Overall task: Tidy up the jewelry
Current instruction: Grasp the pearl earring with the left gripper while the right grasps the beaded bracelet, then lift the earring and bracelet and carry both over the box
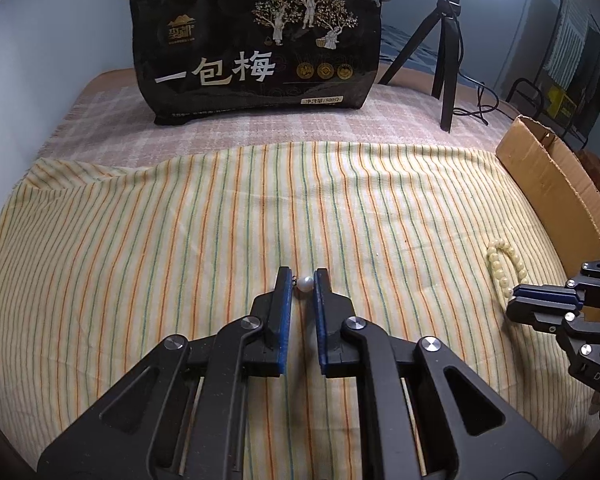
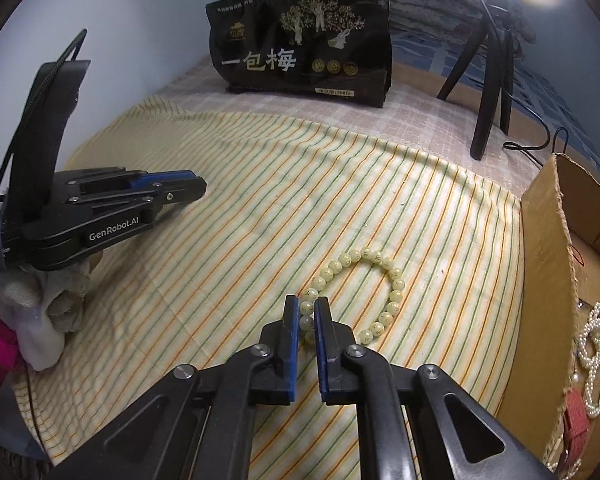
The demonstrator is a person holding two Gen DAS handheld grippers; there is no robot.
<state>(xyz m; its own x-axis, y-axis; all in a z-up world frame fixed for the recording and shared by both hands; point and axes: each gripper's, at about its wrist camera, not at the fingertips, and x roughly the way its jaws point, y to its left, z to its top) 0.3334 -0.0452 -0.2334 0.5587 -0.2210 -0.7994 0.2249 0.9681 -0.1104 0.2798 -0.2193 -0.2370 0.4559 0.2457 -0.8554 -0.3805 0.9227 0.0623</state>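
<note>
A small white pearl earring point(image 1: 304, 283) sits between the tips of my left gripper point(image 1: 303, 282), whose jaws are closed onto it just above the striped cloth point(image 1: 180, 240). A pale yellow bead bracelet point(image 2: 364, 292) lies in a ring on the cloth; it also shows in the left wrist view point(image 1: 504, 262). My right gripper point(image 2: 306, 312) has its jaws closed around the bracelet's near beads. The left gripper point(image 2: 100, 200) shows at the left of the right wrist view, and the right gripper point(image 1: 548, 300) at the right edge of the left wrist view.
A cardboard box point(image 2: 556, 248) at the right holds a white pearl necklace point(image 2: 596, 356) and a red item point(image 2: 576, 420). A black snack bag point(image 1: 256, 44) stands at the back. A black tripod point(image 1: 444, 52) with a ring light stands back right.
</note>
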